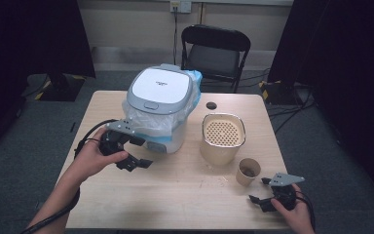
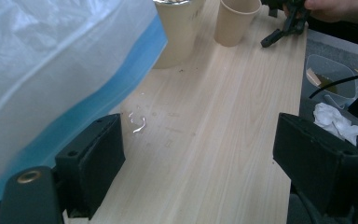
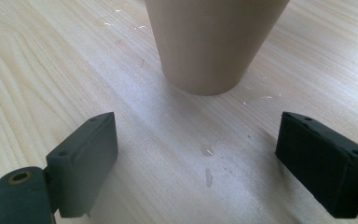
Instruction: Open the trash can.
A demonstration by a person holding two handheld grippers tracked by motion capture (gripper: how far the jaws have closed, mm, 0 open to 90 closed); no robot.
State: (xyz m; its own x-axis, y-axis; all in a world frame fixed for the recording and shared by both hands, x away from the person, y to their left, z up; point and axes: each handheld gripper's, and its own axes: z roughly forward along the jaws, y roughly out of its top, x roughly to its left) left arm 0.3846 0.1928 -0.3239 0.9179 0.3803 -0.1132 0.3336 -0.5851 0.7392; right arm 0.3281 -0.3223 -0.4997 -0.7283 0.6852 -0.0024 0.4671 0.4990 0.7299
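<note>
Table (image 1: 185,204) bearing white lidded appliance (image 1: 160,90), lid closed. Plastic bag (image 1: 151,122) bunched around appliance's front. Perforated beige bucket (image 1: 223,136) just right of appliance. Paper cup (image 1: 248,171) further right of appliance, dark scraps inside. Left gripper (image 1: 143,152) at appliance's front beside bag, jaws apart, empty. Right gripper (image 1: 259,191) farthest right of appliance, jaws wide, cup ahead, ungripped. Judged early: nothing grasped yet.

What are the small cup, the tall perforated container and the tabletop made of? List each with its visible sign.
Small cup: likely paper, matte tan, with a thin rolled rim.
Tall perforated container: probably plastic, smooth beige, with neat moulded holes on top; the material is uncertain.
Tabletop: pale wood or wood-look laminate, with straight grain lines and a slight sheen.
</note>
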